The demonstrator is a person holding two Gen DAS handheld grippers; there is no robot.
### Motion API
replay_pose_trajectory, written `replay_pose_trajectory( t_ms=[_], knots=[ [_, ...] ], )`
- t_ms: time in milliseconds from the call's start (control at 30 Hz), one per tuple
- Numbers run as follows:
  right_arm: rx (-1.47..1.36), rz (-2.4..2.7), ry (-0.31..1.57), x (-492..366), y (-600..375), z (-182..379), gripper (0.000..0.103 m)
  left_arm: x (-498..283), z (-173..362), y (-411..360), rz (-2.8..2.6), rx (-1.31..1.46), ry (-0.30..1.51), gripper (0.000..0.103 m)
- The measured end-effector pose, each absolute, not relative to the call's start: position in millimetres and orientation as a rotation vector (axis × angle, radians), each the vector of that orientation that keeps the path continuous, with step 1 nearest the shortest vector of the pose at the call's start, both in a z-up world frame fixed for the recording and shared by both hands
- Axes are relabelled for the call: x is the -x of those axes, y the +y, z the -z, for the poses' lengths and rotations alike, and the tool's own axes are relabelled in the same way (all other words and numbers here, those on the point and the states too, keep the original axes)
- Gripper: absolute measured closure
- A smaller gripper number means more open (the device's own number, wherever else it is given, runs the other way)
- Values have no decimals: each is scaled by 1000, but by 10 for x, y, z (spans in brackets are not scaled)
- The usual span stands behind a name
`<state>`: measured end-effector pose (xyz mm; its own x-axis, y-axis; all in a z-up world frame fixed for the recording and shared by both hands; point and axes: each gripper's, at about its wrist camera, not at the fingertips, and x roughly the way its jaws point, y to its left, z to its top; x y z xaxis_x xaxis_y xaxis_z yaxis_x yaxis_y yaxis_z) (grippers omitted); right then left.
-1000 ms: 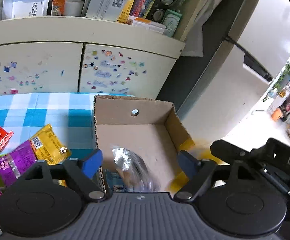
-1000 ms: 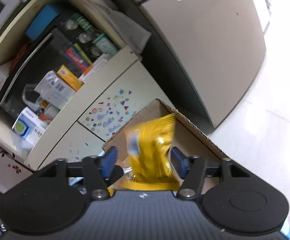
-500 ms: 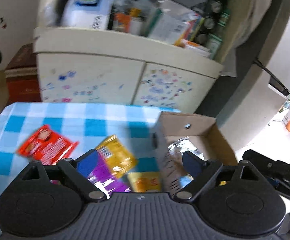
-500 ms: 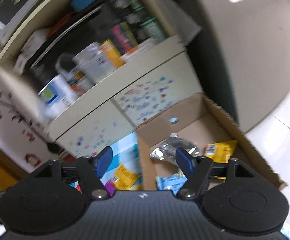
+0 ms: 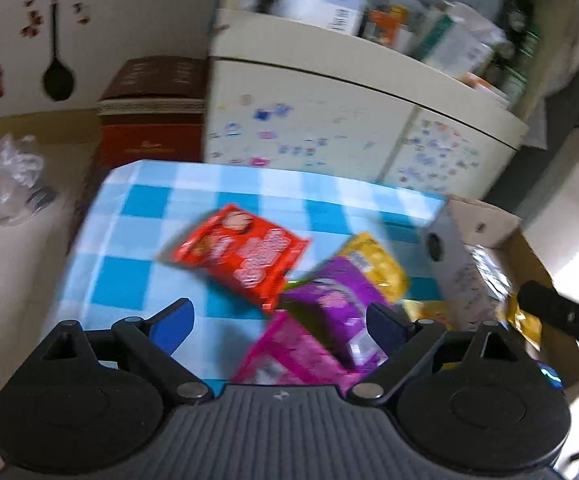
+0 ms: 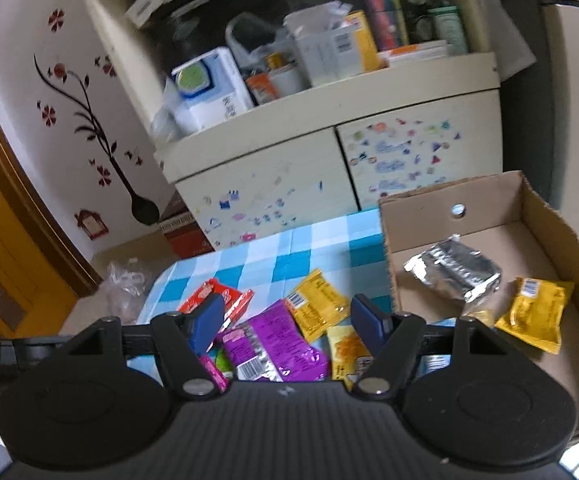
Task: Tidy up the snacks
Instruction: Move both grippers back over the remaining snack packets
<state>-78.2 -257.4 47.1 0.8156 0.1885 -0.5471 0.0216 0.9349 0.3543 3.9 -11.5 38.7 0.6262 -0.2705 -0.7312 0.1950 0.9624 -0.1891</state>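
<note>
Both tongs are empty. Left tongs (image 5: 279, 322) hang spread wide above the blue-checked surface (image 5: 137, 272), their jaws having just been opening with nothing pressed between them, though the pink packet (image 5: 289, 354) and the purple packet (image 5: 329, 296) lie below the gap. Right tongs (image 6: 287, 320) stand partly spread over the same heap, pinching nothing.

Loose snacks cluster toward the surface's right edge, just beside the cardboard box (image 6: 489, 204): a red packet (image 5: 241, 252) lies nearest the middle, apart from the rest, with a yellow packet (image 6: 317, 304) partly under the purple one and a smaller yellow sachet (image 6: 345, 350) closer to the box wall. Inside the box already lie a silver foil packet (image 6: 453, 270) and another yellow packet (image 6: 533, 314), so sorting looks partly done.

These packets are probably light, soft and crinkly, with slick film that could slide out of a shallow pinch. Flat-lying pouches offer little to bite, so taking one by a sealed end seam or a raised corner seems safest; squeezing the puffed middle risks crushing the contents or bursting the pouch. Since the purple, pink and yellow ones overlap, the top one likely has to go first, or its neighbours get dragged. Blur in the left wrist view hides finer detail of the labels.
</note>
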Motion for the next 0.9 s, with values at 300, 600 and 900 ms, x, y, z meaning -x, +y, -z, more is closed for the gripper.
replay_pose_trajectory(
  t_ms=[300,600,900],
  knots=[
    [-275,46,670,481,-2109,-106,29,-107,-432,22,164,159,835,7],
    [-242,141,717,-69,-1866,243,25,-156,-486,197,125,247,839,7],
    [-405,271,774,-317,-2092,494,13,-162,-439,161,136,250,860,7]
  ],
)
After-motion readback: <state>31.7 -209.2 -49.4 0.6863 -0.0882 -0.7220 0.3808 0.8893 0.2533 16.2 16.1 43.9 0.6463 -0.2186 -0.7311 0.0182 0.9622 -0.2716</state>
